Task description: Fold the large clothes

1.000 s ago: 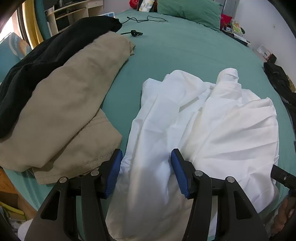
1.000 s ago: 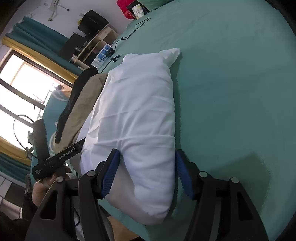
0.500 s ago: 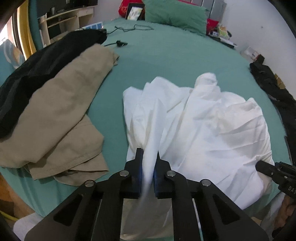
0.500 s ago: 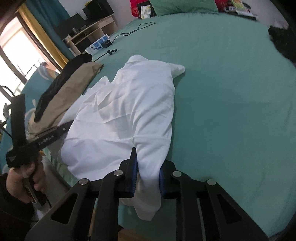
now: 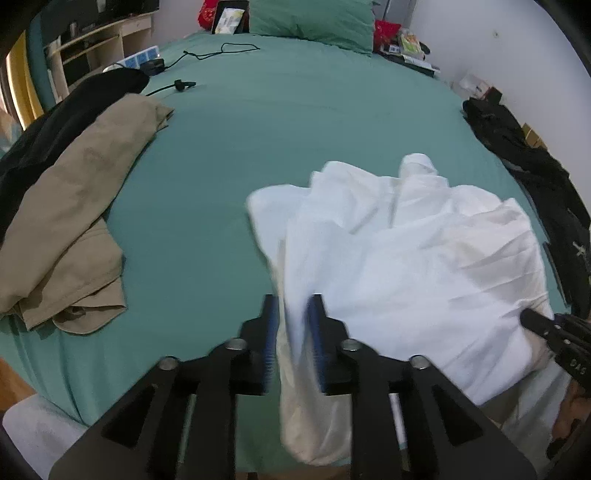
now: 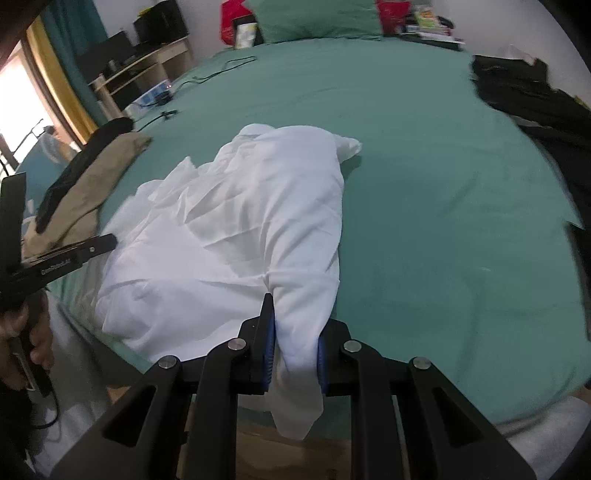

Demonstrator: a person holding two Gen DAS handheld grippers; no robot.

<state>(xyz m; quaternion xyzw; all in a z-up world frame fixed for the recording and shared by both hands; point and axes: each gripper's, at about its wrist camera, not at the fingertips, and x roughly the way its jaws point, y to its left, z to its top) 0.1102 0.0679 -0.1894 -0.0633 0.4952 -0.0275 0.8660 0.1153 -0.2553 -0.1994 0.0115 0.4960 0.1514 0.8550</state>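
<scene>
Presently, a crumpled white garment (image 5: 406, 251) was found lying on the near part of a bed covered with a green sheet (image 5: 295, 122), its near edge hanging over the side of the bed. The left gripper (image 5: 291, 332) was seen with its jaws narrowly apart, a fold of the white cloth passing between the blue pads (image 5: 271, 332); the jaws had just been opening a little, and the frame was too blurred at that point to settle whether the cloth was gripped or merely lay between them. The right gripper (image 6: 293, 339) was found clamped on another bunched edge of the same garment, with a loose tail of cloth hanging below its pads. In the right wrist view the left gripper was noted at the left border, held by a hand (image 6: 26, 332). A tan garment (image 5: 74, 206) and a black garment (image 5: 55, 122) were recorded lying together on the left side of the bed, well apart from the white one. Further dark clothing (image 5: 528, 173) was noted along the right edge, a black cable (image 5: 207, 55) near the far end, and a green pillow (image 5: 314, 18) at the head.
</scene>
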